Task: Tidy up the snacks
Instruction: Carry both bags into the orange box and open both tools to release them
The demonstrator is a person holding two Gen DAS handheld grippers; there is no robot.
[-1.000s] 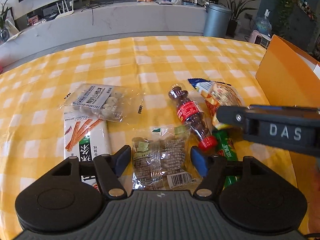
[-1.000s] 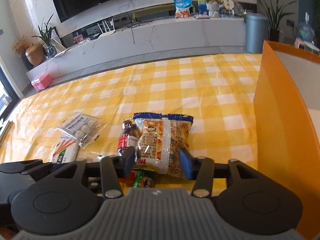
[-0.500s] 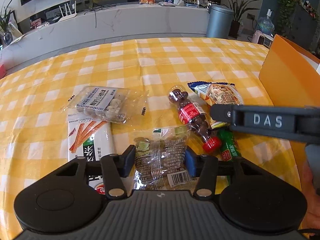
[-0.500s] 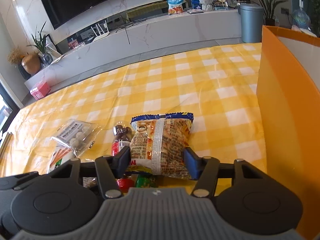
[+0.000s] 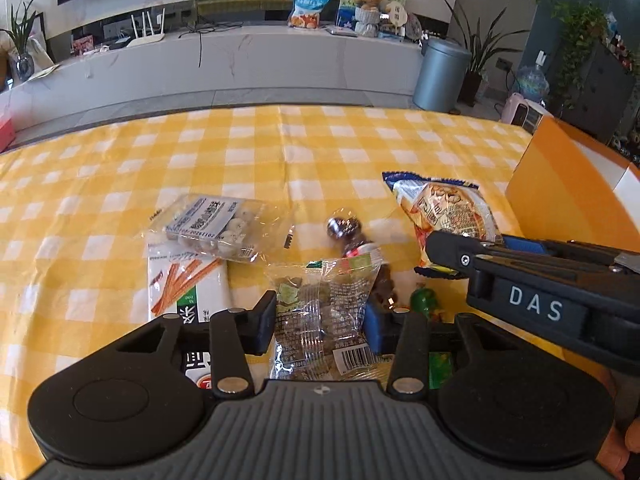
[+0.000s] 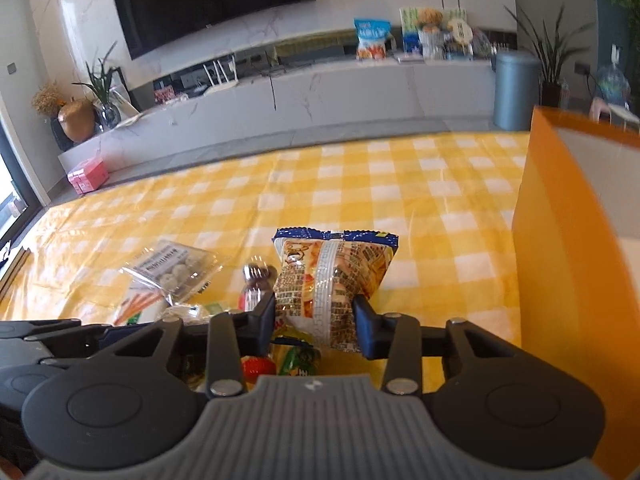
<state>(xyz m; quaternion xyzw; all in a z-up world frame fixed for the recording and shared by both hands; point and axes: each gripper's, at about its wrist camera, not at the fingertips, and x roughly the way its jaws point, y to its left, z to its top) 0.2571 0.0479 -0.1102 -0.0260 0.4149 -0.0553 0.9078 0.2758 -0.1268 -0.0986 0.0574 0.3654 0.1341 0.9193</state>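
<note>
Our left gripper (image 5: 320,320) has just been closing and now clenches a clear packet (image 5: 320,316) of brown snacks; its near end hides under our gripper body. Our right gripper (image 6: 315,324) has likewise been closing on a chips bag (image 6: 334,276), lifted off the cloth. Beyond the left jaws a bottle (image 5: 345,230) is blurred, half hidden. Right of the right jaws stands an orange box (image 6: 560,264), cut off.
</note>
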